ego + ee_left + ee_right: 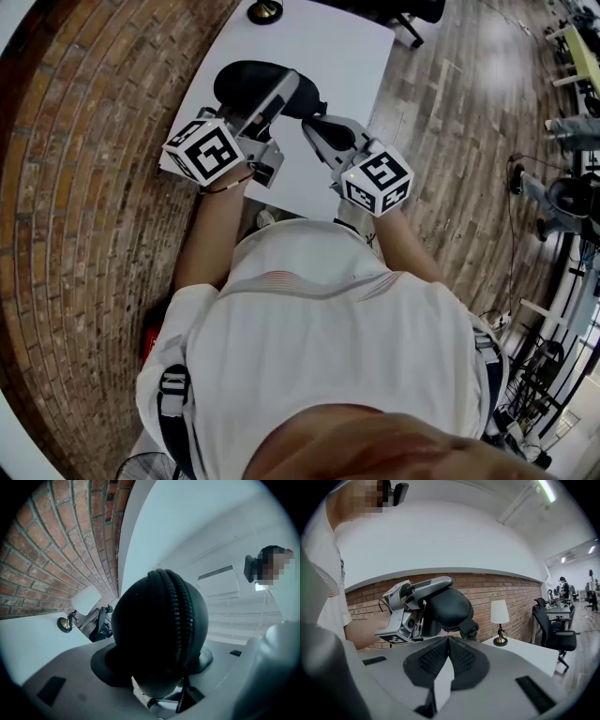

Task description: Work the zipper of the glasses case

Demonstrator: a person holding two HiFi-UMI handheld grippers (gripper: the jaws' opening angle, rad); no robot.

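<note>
Glasses case (248, 80) hangs clear of the white table (356, 56), toward 11 o'clock in the head view, gripped across its width by the left gripper (281, 94). That claw's pads press on both flanks of the shell. To its right, at about 5 o'clock from the case, the right gripper (448, 638) points up at the underside. Its jaws are drawn fully together, and their tips meet on a thin sliver that I take to be the zipper pull (446, 633) (it is too small to be sure how much of it is caught).

The likeliest failure from here is the pull slipping out. The bite is at the very tips, and a tug off the line of the zipper track would peel it free or jam the slider. A hard pull could also twist the rounded, smooth case in the left claw, since only two pads steady it in mid-air. If it rotates, the track bends and the slider binds.

The case is a matte black, egg-shaped hard shell. A ribbed zipper (180, 616) runs over its crown from 12 to 6 o'clock in the left gripper view, and it looks closed along the stretch that shows.
</note>
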